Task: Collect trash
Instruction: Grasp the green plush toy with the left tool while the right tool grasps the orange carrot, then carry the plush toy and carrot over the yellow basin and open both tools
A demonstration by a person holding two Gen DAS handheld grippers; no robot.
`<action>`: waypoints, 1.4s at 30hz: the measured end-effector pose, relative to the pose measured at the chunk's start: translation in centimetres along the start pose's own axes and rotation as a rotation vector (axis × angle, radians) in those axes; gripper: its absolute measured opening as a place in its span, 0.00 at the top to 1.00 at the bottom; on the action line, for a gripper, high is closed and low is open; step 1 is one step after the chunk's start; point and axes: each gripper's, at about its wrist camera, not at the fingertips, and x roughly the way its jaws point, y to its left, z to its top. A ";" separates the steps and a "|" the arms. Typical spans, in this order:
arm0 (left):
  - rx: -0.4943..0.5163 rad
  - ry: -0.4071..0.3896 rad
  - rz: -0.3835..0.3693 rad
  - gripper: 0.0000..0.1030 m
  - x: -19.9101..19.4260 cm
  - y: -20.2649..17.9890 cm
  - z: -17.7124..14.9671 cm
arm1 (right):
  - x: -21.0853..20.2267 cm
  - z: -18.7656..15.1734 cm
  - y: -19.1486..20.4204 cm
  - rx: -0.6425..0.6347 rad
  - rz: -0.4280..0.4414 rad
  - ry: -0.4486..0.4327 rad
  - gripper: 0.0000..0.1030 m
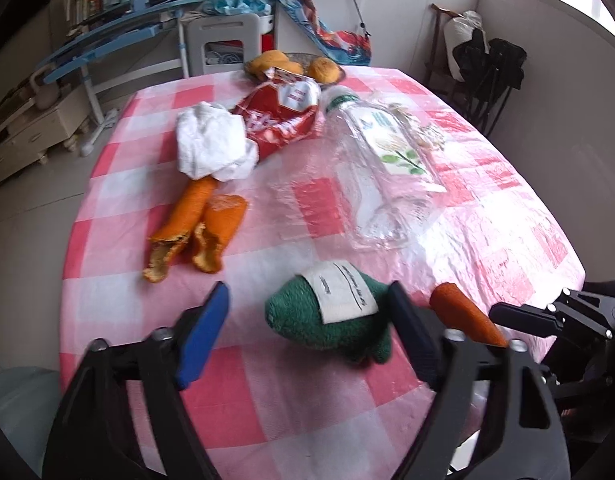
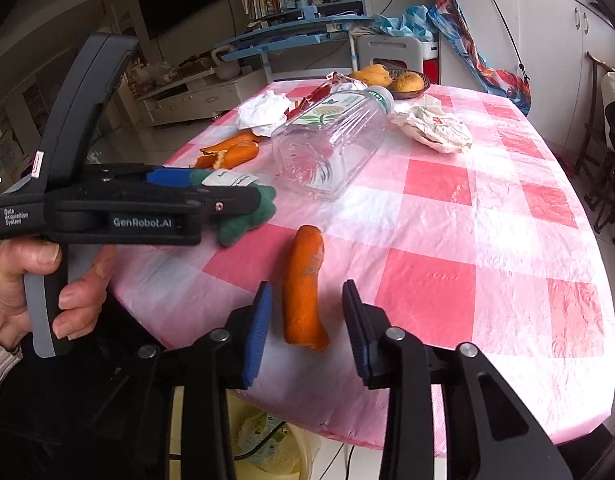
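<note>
Left gripper — jaws apart, straddling the green knitted toy at lower centre of the left wrist view. The toy's right side looks to be against the right pad; a clear gap shows at the left pad, so no clamp. No earlier picture, so only the stance is noted.

Right gripper — jaws apart either side of the orange peel strip at lower centre of the right wrist view. Gaps visible on both sides; pads not pressing.

Materials: toy is fuzzy green yarn, lumpy, with a white paper label. Peel strip is long, curved, matte orange, scuffed in the middle. More curled orange peel lies left of centre, pith edges ragged. Crumpled white tissue above it, touching a shiny red snack bag. Clear ribbed plastic bottle lies on its side, green cap toward the upper frame. Table is covered in glossy pink-and-white check plastic.

Pose: a hand at the left edge of the right wrist view grips the left tool's handle, fingers wrapped, tool lying across the frame. Both grippers angle down at the table.
</note>
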 end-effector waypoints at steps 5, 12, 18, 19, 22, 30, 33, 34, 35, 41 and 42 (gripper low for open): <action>-0.008 -0.006 -0.028 0.68 -0.2 -0.5 -0.4 | -0.1 0.0 -0.3 0.005 -0.010 -0.001 0.76; -0.081 -0.049 -0.030 0.77 -2.0 0.1 -1.7 | -0.7 -0.2 -0.4 0.001 -0.003 -0.013 0.83; -0.104 -0.066 -0.026 0.77 -3.9 0.7 -2.8 | -1.2 -0.2 0.2 -0.008 0.020 -0.027 0.84; -0.106 -0.068 -0.024 0.77 -4.2 0.8 -3.0 | -1.2 -0.1 0.4 -0.009 0.025 -0.030 0.84; -0.110 -0.074 -0.018 0.77 -5.2 0.7 -3.5 | -1.8 -0.2 1.0 -0.019 0.053 -0.041 0.84; -0.105 -0.086 0.010 0.77 -7.9 -0.3 -5.3 | -3.4 -1.3 3.5 -0.063 0.145 -0.032 0.84; -0.095 -0.086 0.023 0.77 -8.9 -0.8 -6.1 | -3.9 -2.3 4.6 -0.077 0.179 -0.010 0.84; -0.090 -0.084 0.027 0.77 -9.2 -1.0 -6.5 | -4.0 -2.7 4.9 -0.079 0.187 -0.003 0.84; -0.087 -0.083 0.030 0.77 -9.5 -1.1 -6.8 | -4.2 -3.1 5.3 -0.084 0.195 0.006 0.84; -0.066 -0.073 0.044 0.77 -11.1 -2.3 -8.8 | -5.0 -5.8 7.2 -0.104 0.236 0.068 0.84; -0.063 -0.071 0.045 0.77 -11.3 -2.5 -9.2 | -5.1 -6.0 7.4 -0.106 0.237 0.072 0.84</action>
